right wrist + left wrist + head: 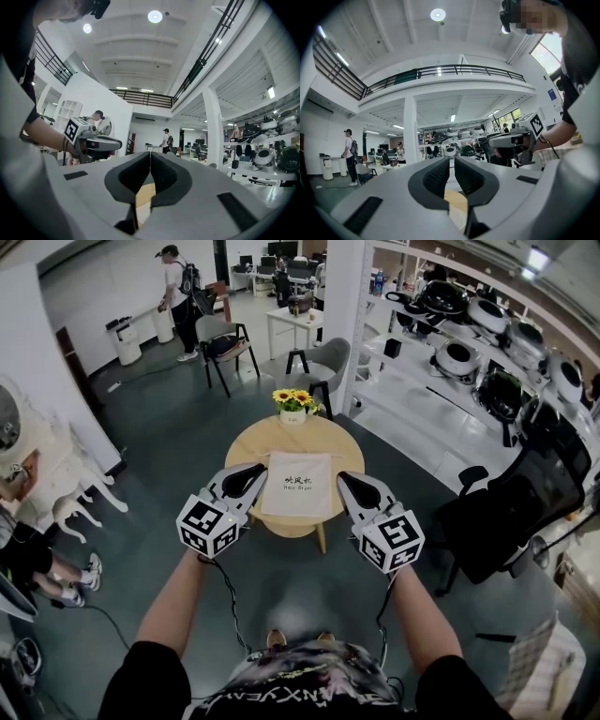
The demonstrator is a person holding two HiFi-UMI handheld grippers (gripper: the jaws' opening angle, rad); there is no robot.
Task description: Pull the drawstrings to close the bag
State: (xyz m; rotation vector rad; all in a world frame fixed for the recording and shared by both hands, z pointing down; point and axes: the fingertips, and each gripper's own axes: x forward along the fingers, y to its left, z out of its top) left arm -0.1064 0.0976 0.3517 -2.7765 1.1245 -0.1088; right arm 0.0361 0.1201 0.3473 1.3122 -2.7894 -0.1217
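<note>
A white drawstring bag [298, 486] with small dark print lies flat on a round wooden table [246, 442]; I cannot make out its drawstrings. My left gripper [251, 474] hovers at the bag's left edge and my right gripper [349, 480] at its right edge, both held level above the table. In the left gripper view the left gripper [450, 161] shows only a thin slit between its pads, with nothing in it. The right gripper [150, 157] has its pads pressed together, empty. Each gripper view shows the other gripper across from it and a sliver of table below.
A small pot of yellow flowers [293, 404] stands at the table's far edge. Grey chairs [323, 362] sit beyond the table, a black office chair [511, 512] to the right, a white chair [56, 474] to the left. A person [176, 296] stands far off.
</note>
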